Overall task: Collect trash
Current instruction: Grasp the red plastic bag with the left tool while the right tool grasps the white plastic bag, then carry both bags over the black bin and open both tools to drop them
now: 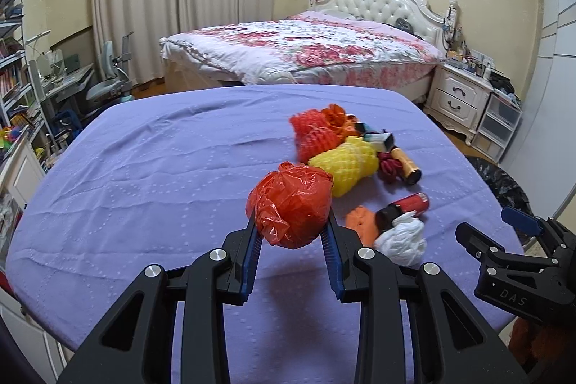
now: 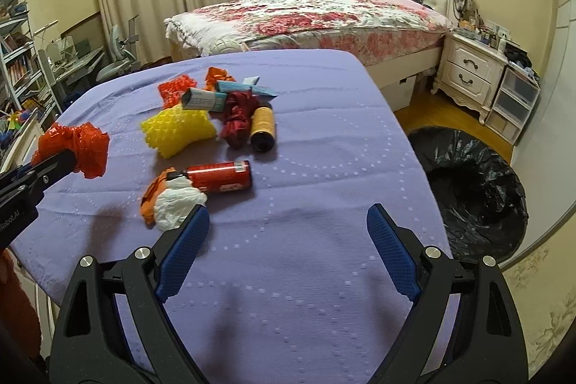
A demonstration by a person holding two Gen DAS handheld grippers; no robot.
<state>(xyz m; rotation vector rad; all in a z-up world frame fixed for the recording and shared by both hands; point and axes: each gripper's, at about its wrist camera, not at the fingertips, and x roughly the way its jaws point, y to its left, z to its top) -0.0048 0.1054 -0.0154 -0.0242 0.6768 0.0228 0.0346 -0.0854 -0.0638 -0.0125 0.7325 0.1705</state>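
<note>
Left gripper: raised, fingers closed part-way, clamping something between the blue pads.
Right gripper: jaws spread wide, nothing between them, held level, pointing forward.

Left gripper up close: matte black plastic linkage arms fanning out in a V, each with a triangular cut-out near its base. Four round silver bolt heads shine at the pivots. The two fingers carry ridged blue pads along their inner faces. From the other camera its black body shows white lettering, only partly readable.

Right gripper now: same black arms, same silver pivot bolts, and broad blue pads with a fine dotted texture. Seen from the left camera, its black housing has "DAS" embossed on the side, plus a small screw and a blue fingertip pad.
</note>
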